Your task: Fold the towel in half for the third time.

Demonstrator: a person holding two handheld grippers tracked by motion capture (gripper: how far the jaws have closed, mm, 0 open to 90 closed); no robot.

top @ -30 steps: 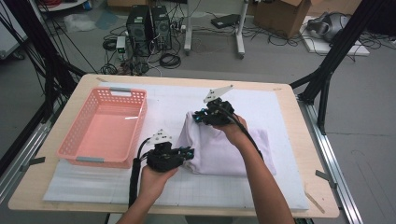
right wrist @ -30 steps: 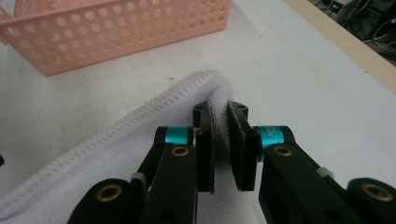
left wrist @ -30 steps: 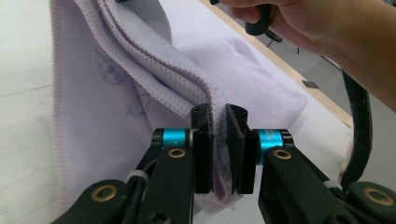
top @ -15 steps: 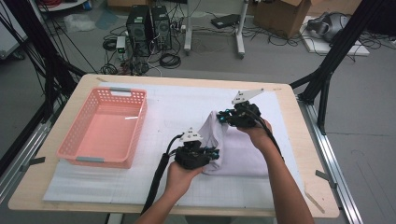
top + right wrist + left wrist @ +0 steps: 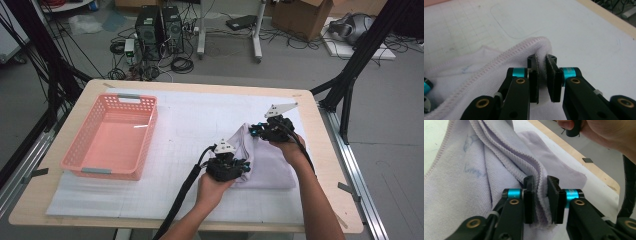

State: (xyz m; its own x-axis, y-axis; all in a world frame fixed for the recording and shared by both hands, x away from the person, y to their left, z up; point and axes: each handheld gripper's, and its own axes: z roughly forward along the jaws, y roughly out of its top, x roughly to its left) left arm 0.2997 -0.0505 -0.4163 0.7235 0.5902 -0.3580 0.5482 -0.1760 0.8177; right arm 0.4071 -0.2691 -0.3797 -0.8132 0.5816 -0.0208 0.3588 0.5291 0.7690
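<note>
While the right tongs (image 5: pixel 541 75) clamp the towel (image 5: pixel 267 160), the left tongs (image 5: pixel 541 200) have just been loosening around its folded edge.

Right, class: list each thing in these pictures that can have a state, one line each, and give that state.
Pale lilac terry towel: folded in layers, lying on the white mat, held at two edges.
Pink plastic slatted basket: upright, nothing inside.
Left gripper: jaws have just been opening, folded towel edges between them.
Right gripper: shut on the towel's stitched hem.
</note>
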